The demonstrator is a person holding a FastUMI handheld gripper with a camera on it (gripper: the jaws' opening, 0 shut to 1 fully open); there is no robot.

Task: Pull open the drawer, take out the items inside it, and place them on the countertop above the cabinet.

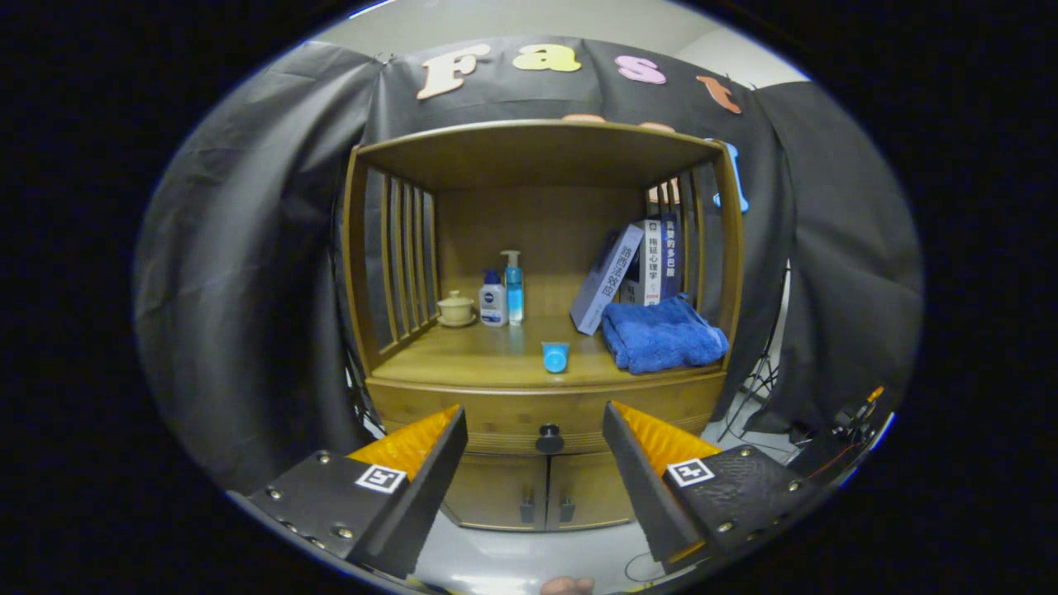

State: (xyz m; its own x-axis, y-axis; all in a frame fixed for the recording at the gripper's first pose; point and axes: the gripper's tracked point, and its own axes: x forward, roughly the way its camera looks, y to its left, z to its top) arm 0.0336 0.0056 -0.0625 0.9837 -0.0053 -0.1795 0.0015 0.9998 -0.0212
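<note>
Gripper [535, 430] wide open, nothing held, fingers either side of the knob [549, 438] but short of it. Drawer [545, 417] shut under countertop [488, 355]; blue cup [555, 357], towel [661, 335] up there.

The scene is viewed from the gripper [535, 430], along its parted fingers, straight at the cabinet [541, 330] front from a short way back; the drawer knob [549, 438] is centred between them

Hand-held gripper [535, 430] fingers wide apart – drawer [545, 413] closed, knob [549, 436] btwn them, ahead.
</note>
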